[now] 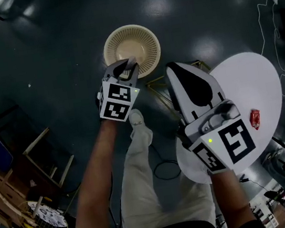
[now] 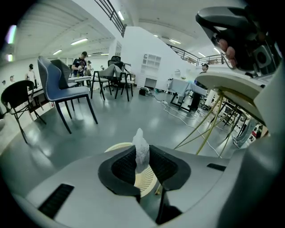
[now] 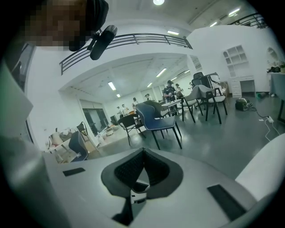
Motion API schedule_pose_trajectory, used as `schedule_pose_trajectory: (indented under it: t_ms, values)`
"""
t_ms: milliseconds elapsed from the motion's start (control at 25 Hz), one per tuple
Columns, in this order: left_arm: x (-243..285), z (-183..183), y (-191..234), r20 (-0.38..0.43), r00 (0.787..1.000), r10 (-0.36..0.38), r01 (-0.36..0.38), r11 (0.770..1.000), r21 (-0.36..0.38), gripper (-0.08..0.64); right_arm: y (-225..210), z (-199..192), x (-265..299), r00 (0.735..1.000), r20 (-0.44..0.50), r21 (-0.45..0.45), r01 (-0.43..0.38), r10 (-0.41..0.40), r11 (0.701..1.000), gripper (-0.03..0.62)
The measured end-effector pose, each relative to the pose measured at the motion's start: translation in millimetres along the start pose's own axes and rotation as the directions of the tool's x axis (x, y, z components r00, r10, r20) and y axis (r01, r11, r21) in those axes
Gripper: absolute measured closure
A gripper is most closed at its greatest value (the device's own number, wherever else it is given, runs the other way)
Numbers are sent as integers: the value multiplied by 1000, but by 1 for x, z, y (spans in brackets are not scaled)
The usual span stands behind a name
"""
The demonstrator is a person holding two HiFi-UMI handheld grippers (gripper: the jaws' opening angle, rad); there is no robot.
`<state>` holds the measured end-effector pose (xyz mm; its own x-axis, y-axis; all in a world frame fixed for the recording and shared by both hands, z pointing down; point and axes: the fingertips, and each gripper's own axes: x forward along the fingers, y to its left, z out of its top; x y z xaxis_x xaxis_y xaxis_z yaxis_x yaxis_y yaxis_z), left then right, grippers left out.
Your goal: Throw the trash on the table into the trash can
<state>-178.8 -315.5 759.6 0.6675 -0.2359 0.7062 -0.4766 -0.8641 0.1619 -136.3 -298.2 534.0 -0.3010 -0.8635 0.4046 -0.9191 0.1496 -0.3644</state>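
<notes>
Your left tool [image 1: 125,68] is pinching a tissue [image 2: 141,151] over the bin [image 1: 112,38]. Your right tool [image 3: 142,153], closed and empty, is hovering by the table [image 1: 249,79], where a wrapper [image 1: 255,119] is lying. Chairs [image 2: 62,89] are dotting the floor [image 1: 44,61].

No words, numbers or brand names could be read anywhere. The cube [image 1: 117,102] on the left gripper [image 1: 126,65] and the cube [image 1: 231,145] on the right gripper [image 1: 172,70] had only black and white square patterns on them, not letters. A small red packet [image 1: 255,119] near the right edge of the white table [image 1: 253,75] looked too small and blurry to read.
</notes>
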Motion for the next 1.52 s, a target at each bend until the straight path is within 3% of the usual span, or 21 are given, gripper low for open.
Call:
schedule_pose_trajectory:
  t_ms: [1000,1280,1520]
  values:
    - [53,-29,45,-32,999,8,-9,1000,-1,465,-52,15,120,999,4,-59,-34,34,998,575]
    - [79,-48,53,-56,998,-6,6,1000,-11,465,-76,-14,150,997,-80,-70,-21,15,997,575]
    - [99,-53,63,-71,997,-7,6,1000,-11,465,-94,-39,166,976,-217,-192,-64,21,979,575]
